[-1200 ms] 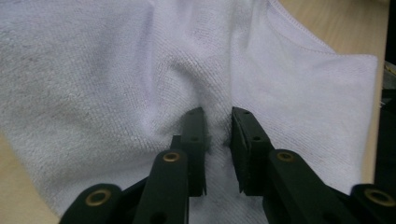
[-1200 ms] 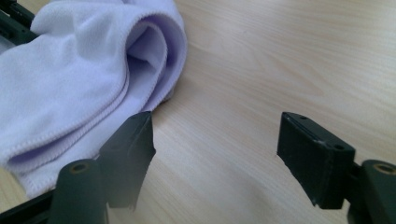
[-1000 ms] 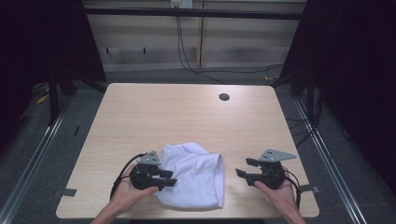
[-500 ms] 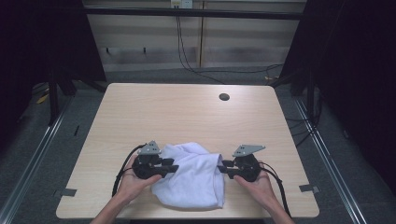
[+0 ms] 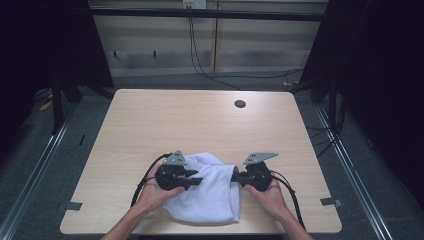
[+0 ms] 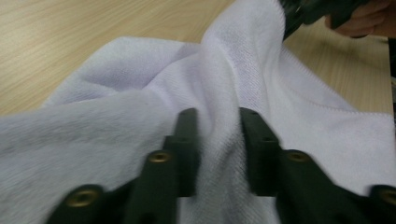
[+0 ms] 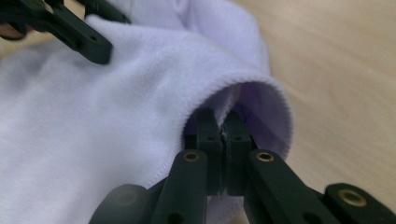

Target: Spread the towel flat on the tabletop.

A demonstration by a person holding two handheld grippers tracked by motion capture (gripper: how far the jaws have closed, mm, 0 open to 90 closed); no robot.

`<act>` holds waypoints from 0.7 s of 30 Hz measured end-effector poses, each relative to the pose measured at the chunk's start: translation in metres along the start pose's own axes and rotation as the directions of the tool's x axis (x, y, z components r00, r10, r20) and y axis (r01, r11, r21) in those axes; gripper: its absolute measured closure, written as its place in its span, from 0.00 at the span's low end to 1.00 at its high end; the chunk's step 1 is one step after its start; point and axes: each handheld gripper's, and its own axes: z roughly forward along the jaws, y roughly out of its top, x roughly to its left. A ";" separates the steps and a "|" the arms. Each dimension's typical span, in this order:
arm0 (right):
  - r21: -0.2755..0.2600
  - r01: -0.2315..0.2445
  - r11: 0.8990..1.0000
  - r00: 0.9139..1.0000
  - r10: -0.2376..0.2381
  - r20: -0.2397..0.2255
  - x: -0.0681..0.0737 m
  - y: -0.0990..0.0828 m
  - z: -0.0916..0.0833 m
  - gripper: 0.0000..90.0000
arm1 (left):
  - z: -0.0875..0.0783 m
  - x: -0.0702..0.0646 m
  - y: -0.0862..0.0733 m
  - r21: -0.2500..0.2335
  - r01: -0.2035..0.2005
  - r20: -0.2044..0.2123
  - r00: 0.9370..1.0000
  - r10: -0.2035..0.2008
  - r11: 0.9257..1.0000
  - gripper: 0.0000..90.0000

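A white towel (image 5: 210,197) lies crumpled near the front edge of the wooden table (image 5: 200,125). My left gripper (image 5: 197,181) rests on its left part, pointing right. Its jaws have just been closing, and in the left gripper view (image 6: 218,116) they still stand apart with a raised ridge of towel (image 6: 140,93) between them. My right gripper (image 5: 235,176) is at the towel's right edge, pointing left. Its jaws have just been closing too. In the right gripper view (image 7: 223,116) they are pressed together on a thin bit of towel (image 7: 93,116), and the hem curls over them.
A small dark round hole (image 5: 240,104) sits in the tabletop at the back right. Cables trail from both grippers toward the front edge. Dark floor and metal rails surround the table.
The right gripper slid left from the bare table to the towel's right edge and its jaws closed. The left gripper moved a little right onto the towel and its jaws narrowed.
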 end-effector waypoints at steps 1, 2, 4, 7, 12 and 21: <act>-0.024 0.001 1.000 1.000 -0.001 0.006 0.001 0.003 -0.005 0.98 | -0.007 0.001 -0.001 -0.044 0.011 -0.002 1.000 -0.011 0.999 0.84; -0.038 -0.002 0.999 1.000 0.003 0.012 0.001 0.006 -0.008 0.98 | -0.014 0.004 0.001 -0.081 0.028 0.005 1.000 -0.028 0.996 0.86; -0.089 -0.015 0.996 1.000 0.017 0.025 -0.001 0.011 -0.019 0.98 | -0.025 0.006 0.005 -0.123 0.030 -0.017 0.999 -0.032 0.992 0.88; -0.168 -0.038 0.985 0.998 0.044 0.033 -0.007 0.023 -0.035 0.99 | -0.041 0.011 0.014 -0.214 0.065 0.001 0.998 -0.066 0.975 0.88; -0.217 -0.004 0.976 0.997 0.021 0.072 -0.006 0.045 -0.043 0.99 | -0.062 0.014 0.028 -0.308 0.072 0.005 0.997 -0.074 0.949 0.88; -0.280 -0.016 0.960 0.982 0.068 0.178 -0.027 0.073 -0.081 0.99 | -0.107 0.036 0.023 -0.432 0.143 -0.017 0.986 -0.167 0.890 0.92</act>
